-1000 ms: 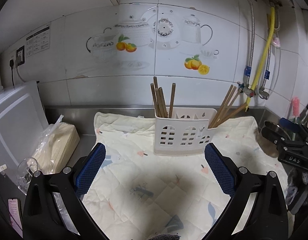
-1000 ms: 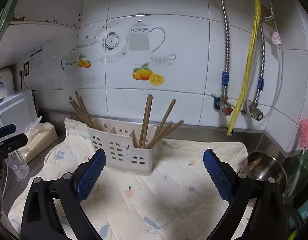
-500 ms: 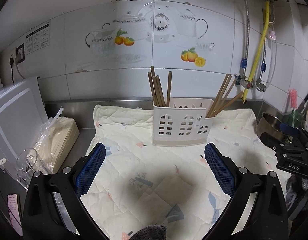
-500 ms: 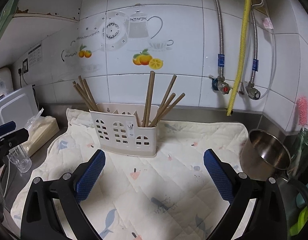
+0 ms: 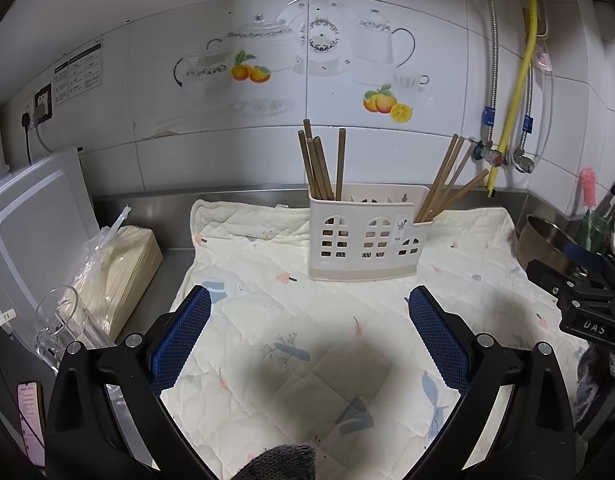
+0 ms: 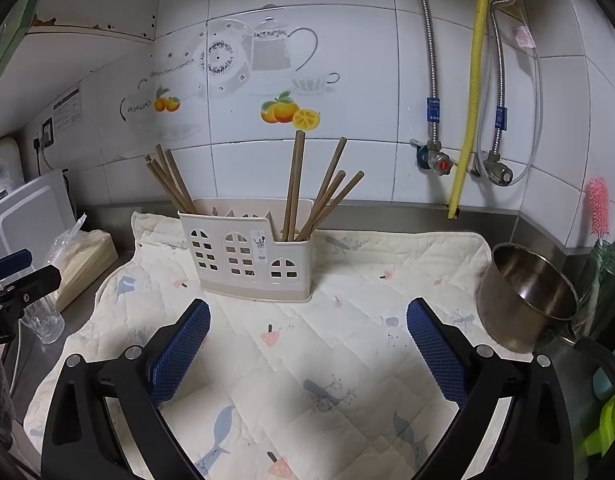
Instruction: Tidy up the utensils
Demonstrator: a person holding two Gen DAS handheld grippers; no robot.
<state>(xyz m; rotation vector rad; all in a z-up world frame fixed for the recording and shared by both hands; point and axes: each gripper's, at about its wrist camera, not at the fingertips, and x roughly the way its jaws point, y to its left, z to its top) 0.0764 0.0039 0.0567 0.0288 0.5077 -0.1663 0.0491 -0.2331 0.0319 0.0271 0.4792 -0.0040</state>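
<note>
Stainless steel counter (image 5: 175, 252) along tiled wall. Quilted printed cloth (image 5: 307, 344) spread over most of it. Left of cloth: bagged stack of paper (image 5: 119, 256), clear glass (image 5: 59, 320), white board (image 5: 31, 216) leaning. Right of cloth: steel pot (image 6: 527, 296), touching cloth edge.

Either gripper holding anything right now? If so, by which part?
Nothing held. The left gripper and right gripper are both open and empty above the cloth; all chopsticks stand in the holder.
</note>
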